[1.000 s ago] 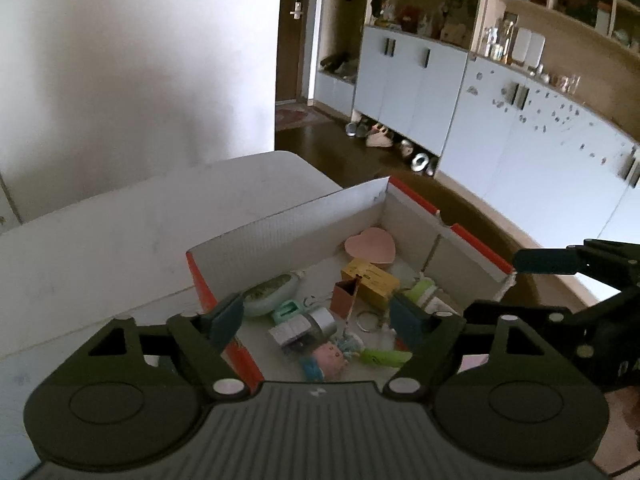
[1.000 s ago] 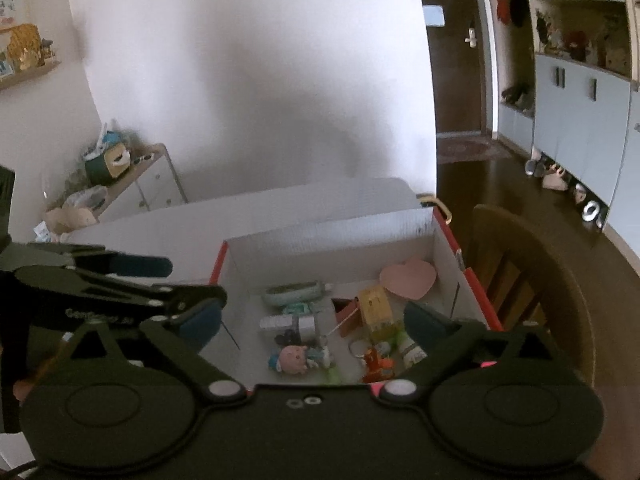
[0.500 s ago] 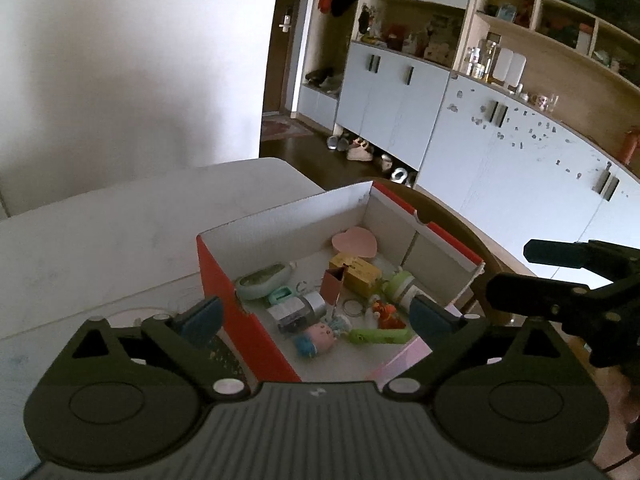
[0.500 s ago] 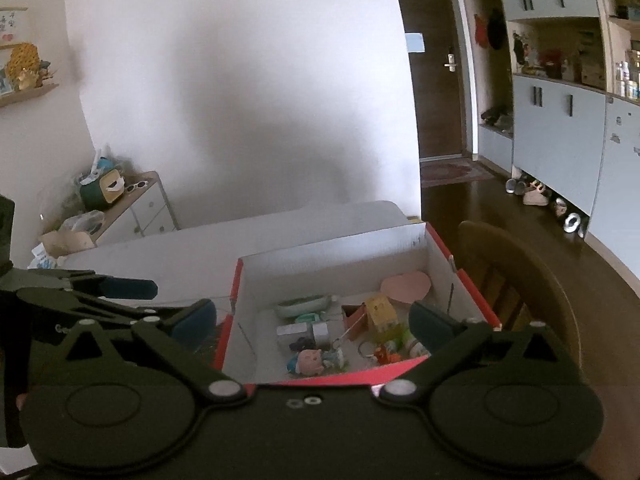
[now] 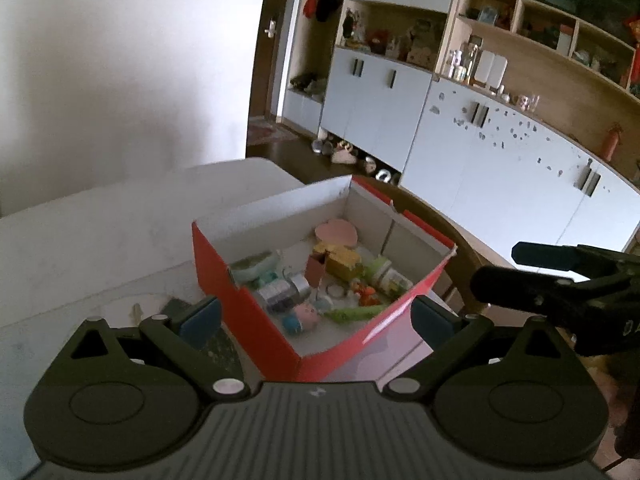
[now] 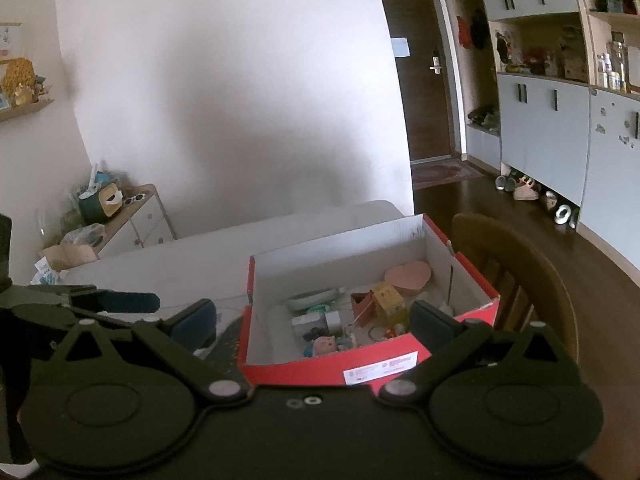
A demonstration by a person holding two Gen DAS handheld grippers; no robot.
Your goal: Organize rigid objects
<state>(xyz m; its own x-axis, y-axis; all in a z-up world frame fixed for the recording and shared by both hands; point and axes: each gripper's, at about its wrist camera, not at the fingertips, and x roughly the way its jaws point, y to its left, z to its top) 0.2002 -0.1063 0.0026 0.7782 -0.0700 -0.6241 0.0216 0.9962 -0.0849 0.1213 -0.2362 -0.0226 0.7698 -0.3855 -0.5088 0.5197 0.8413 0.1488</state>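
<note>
A red cardboard box (image 5: 244, 312) (image 6: 312, 374) with a white inside stands on the white table (image 5: 100, 232). In it lie a pink heart (image 5: 336, 232) (image 6: 408, 274), a yellow box (image 5: 342, 258) (image 6: 388, 300), a silver cylinder (image 5: 284, 290), a pink pig figure (image 5: 300, 318) (image 6: 326, 344) and other small items. My left gripper (image 5: 314, 318) is open just short of the box's near corner, with nothing between its fingers. My right gripper (image 6: 314, 322) is also open and empty before the box's front wall. Each gripper shows at the edge of the other's view.
A wooden chair (image 6: 520, 280) stands against the box's right side. A dark flat thing (image 5: 176, 306) and a small pale item (image 5: 136, 312) lie on the table left of the box. A low cabinet (image 6: 136, 220) stands at the wall; cupboards (image 5: 500, 168) line the far right.
Both grippers have drawn back from over the box, which now sits farther ahead with its outer red walls in sight. The left gripper's jaws have spread wider.
</note>
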